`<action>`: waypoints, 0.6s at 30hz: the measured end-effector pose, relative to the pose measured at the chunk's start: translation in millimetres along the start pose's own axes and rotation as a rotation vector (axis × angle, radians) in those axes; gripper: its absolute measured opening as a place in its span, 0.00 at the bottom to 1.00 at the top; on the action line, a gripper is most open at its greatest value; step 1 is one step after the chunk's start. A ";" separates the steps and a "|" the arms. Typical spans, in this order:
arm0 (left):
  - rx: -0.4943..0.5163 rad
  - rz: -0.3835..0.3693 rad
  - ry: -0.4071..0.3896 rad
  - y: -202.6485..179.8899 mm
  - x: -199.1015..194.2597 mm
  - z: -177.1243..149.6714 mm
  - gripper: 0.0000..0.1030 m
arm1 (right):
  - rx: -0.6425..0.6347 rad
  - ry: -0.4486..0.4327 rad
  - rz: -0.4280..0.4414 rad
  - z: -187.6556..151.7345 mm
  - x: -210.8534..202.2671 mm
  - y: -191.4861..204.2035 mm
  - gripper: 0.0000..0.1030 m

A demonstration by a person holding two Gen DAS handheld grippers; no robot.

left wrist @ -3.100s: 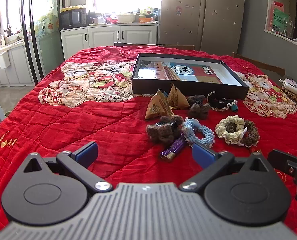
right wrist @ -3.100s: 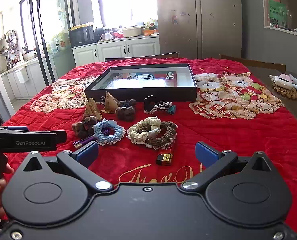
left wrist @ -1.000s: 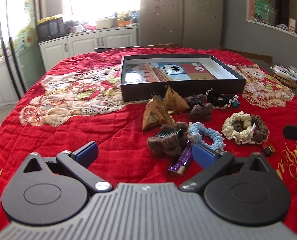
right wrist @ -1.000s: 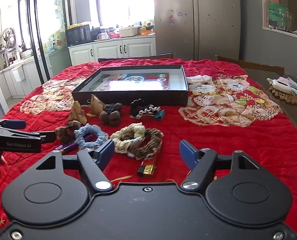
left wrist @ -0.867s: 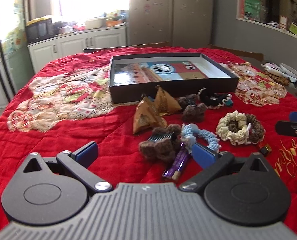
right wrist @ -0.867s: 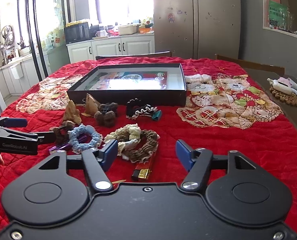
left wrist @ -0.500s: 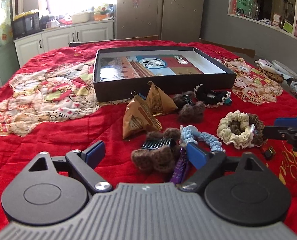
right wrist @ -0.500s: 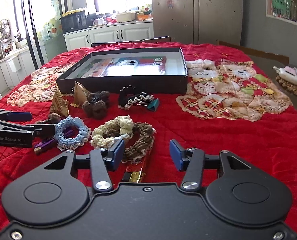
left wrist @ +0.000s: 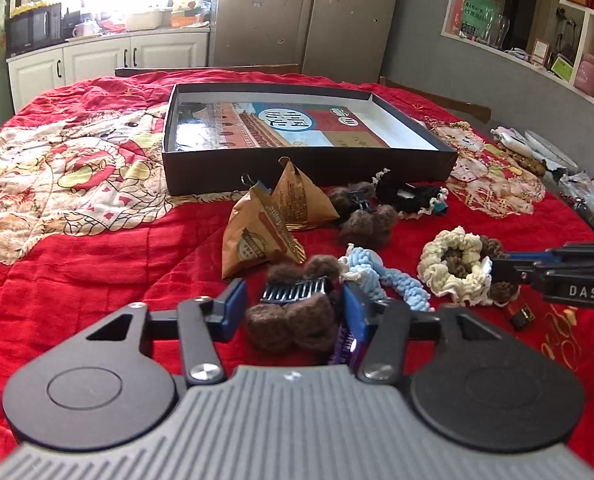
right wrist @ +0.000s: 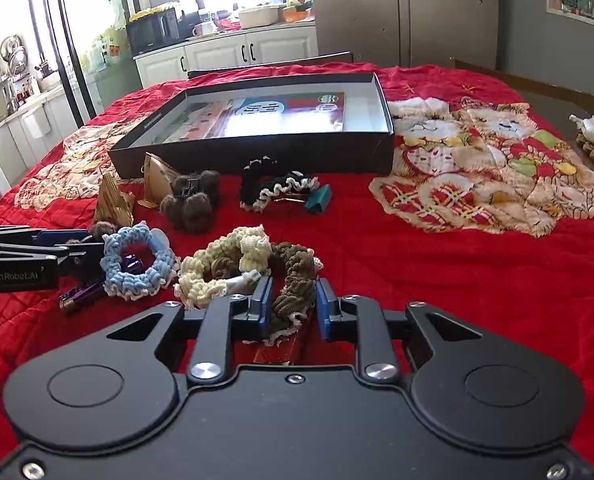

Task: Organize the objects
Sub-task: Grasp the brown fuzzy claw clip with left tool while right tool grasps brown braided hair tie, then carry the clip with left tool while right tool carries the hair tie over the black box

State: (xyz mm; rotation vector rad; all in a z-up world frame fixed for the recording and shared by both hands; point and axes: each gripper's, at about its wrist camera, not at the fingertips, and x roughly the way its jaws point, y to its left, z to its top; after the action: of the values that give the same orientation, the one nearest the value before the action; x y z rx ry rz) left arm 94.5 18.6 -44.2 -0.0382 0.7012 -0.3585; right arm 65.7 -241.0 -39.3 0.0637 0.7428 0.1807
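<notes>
Brown furry hair claw [left wrist: 297,312] sits between our left gripper [left wrist: 293,306] jaws, just closing; our right gripper [right wrist: 291,304], also closing, pinches the brown scrunchie [right wrist: 297,276].

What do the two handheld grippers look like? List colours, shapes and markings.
Left gripper: grey ribbed housing, two black round discs, black link arms with silver screws, blue pads, white GenRobot.AI lettering on its side. Right gripper: the same build with a smooth black housing and white DAS lettering. Both jaws have just been closing, around a brown hair clip and a brown scrunchie.
</notes>
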 end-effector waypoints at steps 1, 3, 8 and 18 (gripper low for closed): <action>-0.006 -0.006 0.000 0.5 -0.1 0.1 0.45 | 0.002 -0.005 0.004 -0.3 -0.6 -0.9 0.19; -0.013 -0.012 0.001 1.6 -0.3 0.4 0.41 | -0.001 -0.011 0.003 0.2 -1.1 -1.7 0.13; -0.027 -0.021 -0.009 4.7 -2.9 0.8 0.40 | -0.031 -0.022 -0.006 0.6 -1.7 0.3 0.11; -0.013 -0.014 -0.054 5.2 -19.7 13.9 0.40 | -0.108 -0.090 -0.021 10.6 -18.6 14.5 0.10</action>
State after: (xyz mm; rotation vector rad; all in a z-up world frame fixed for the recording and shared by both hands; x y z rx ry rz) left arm 91.1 29.0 -22.0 -0.0647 0.6499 -0.3649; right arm 57.4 -230.2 -17.4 -0.0387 0.6424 0.1964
